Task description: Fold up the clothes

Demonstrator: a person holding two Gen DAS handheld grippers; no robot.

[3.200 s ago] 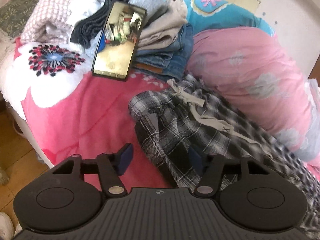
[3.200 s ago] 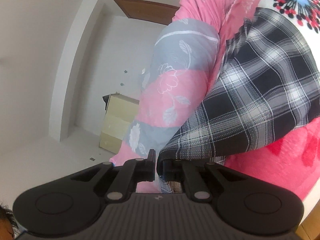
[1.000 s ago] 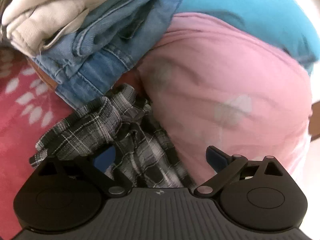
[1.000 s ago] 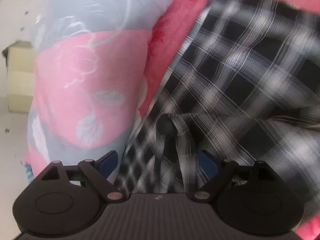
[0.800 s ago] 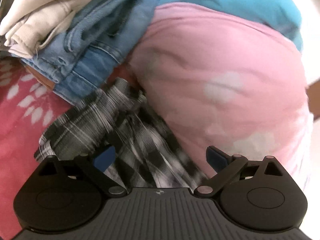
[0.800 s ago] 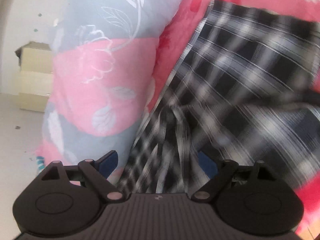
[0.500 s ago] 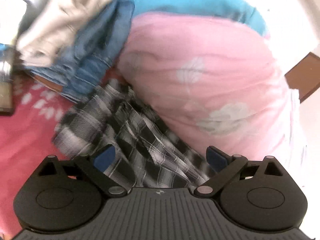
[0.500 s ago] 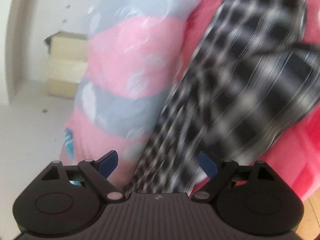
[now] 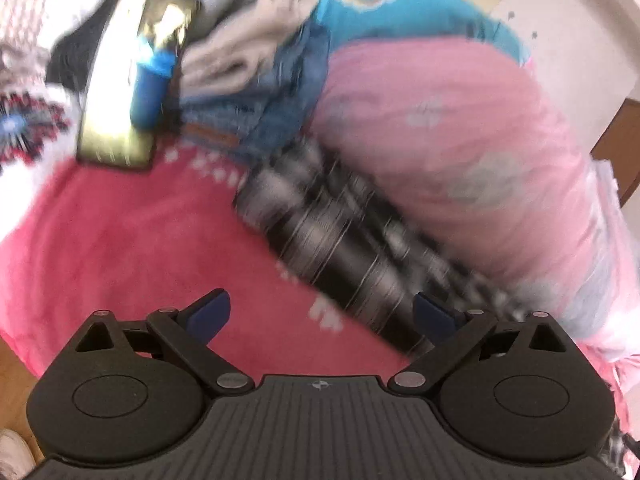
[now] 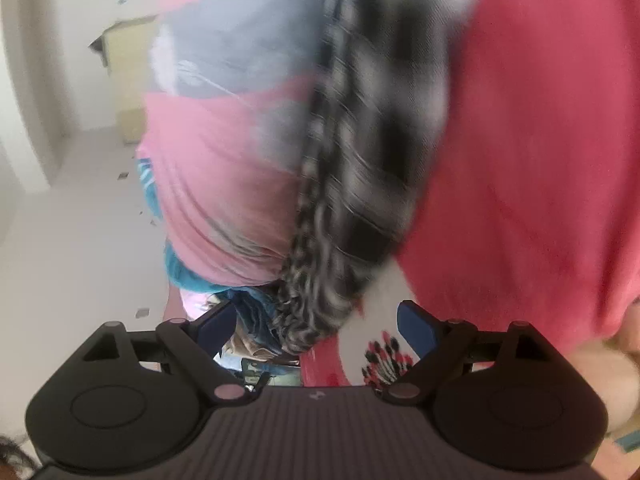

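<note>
**Plaid garment lies loose between two pairs of wide-open tongs**

Plaid garment (image 9: 352, 240) aside, both pairs of tongs hold nothing. In the left wrist view the left tongs (image 9: 322, 314) stand spread wide at the bottom of the frame, blue pads far apart. The lower end of the plaid cloth runs down just by the right-hand pad, but heavy blur hides whether it touches; no pad presses on it. Bare pink bedspread (image 9: 120, 248) fills the gap between the fingers.

In the right wrist view the right tongs (image 10: 316, 322) are equally wide. The bunched, gathered end of the plaid cloth (image 10: 320, 312) hangs in the gap between the pads, gripped by neither.

The garment is black, grey and white check, strongly smeared in both views. In the left view it lies as a narrow, folded strip slanting from the frame's centre down to the lower right, on the bedspread and tight against a rolled pink quilt (image 9: 460, 152) on its upper right side. In the right view it runs from top centre to bottom centre, quilt on its left, bedspread on its right.

At the upper left of the left view sits a pile of folded clothes (image 9: 248, 60), jeans at the bottom, with a phone (image 9: 120, 92) leaning against it. A turquoise cloth (image 9: 400, 12) lies at top centre.
</note>
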